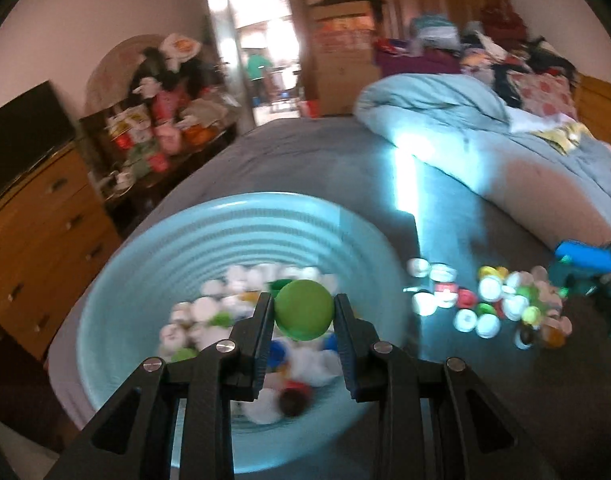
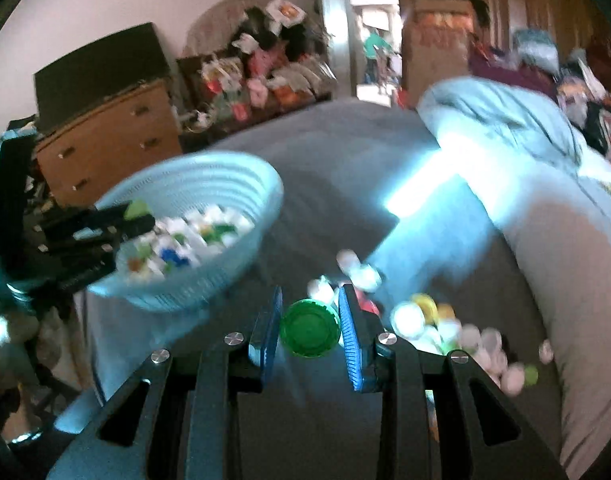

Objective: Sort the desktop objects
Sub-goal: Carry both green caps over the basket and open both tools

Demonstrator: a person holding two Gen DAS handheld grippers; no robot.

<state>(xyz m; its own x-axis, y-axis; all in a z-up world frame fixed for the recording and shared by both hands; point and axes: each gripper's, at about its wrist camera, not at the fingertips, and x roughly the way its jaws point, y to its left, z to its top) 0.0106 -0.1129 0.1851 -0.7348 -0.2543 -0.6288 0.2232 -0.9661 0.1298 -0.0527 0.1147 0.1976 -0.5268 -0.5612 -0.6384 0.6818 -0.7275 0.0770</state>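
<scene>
Both grippers loaded with caps

We've got the left gripper (image 1: 303,312) clamped on a light green cap (image 1: 303,310) above the blue bowl (image 1: 145,264), and the right gripper (image 2: 310,330) pinching a dark green cap (image 2: 310,333).

The basket (image 2: 193,200) of caps sits on the bed (image 2: 345,152); loose caps (image 2: 445,328) lie to its right.

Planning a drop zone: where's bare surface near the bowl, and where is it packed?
Free: the grey bed cover beyond the blue bowl, up to the bunched blue quilt, and the strip between bowl and loose caps. Crowded: the bowl's inside and the cap pile by the quilt.
</scene>
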